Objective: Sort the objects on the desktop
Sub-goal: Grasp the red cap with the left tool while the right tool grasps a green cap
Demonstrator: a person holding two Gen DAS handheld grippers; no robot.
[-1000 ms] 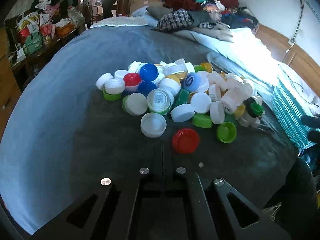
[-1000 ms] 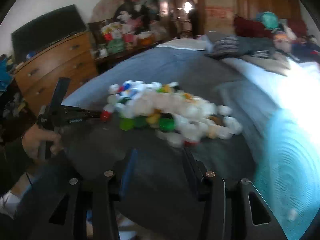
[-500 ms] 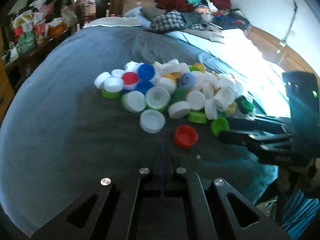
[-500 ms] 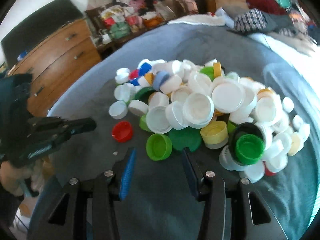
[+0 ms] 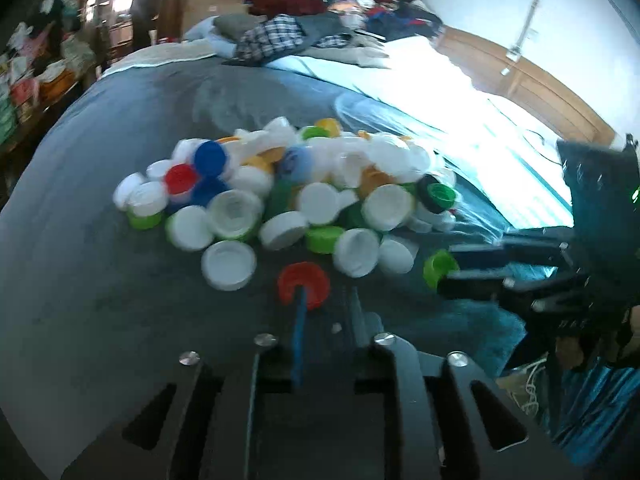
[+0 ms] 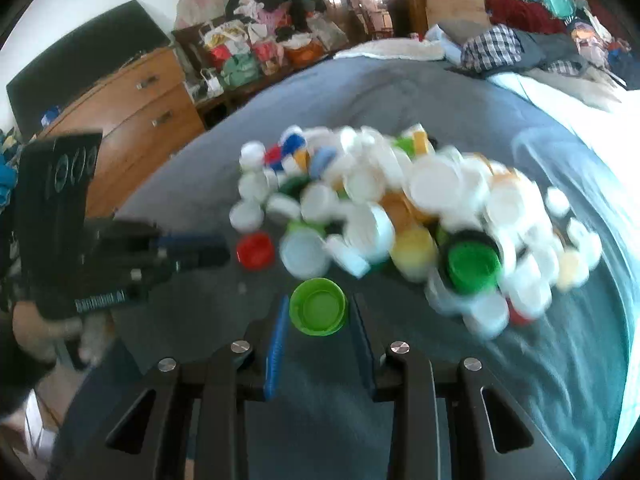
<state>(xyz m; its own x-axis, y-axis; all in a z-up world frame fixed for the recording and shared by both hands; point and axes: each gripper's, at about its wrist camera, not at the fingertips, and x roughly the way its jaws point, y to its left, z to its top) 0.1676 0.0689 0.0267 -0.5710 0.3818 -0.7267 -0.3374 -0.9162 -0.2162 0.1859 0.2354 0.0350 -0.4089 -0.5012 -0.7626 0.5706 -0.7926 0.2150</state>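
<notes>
Blur over cap pile (image 6: 400,208), right claw (image 6: 318,320) apart round green cap (image 6: 318,306), left claw (image 5: 326,300) apart w/ red cap (image 5: 304,284) partly hidden.

I see a grey blanket (image 6: 400,92) spread on the bed, plaid clothing (image 6: 496,46) heaped at its far end, a wooden dresser (image 6: 136,108) left, cluttered bags (image 6: 248,56) beyond it.

Bare grey blanket (image 5: 100,280) nearside (open approach), cap pile (image 5: 320,184) blocking beyond
</notes>
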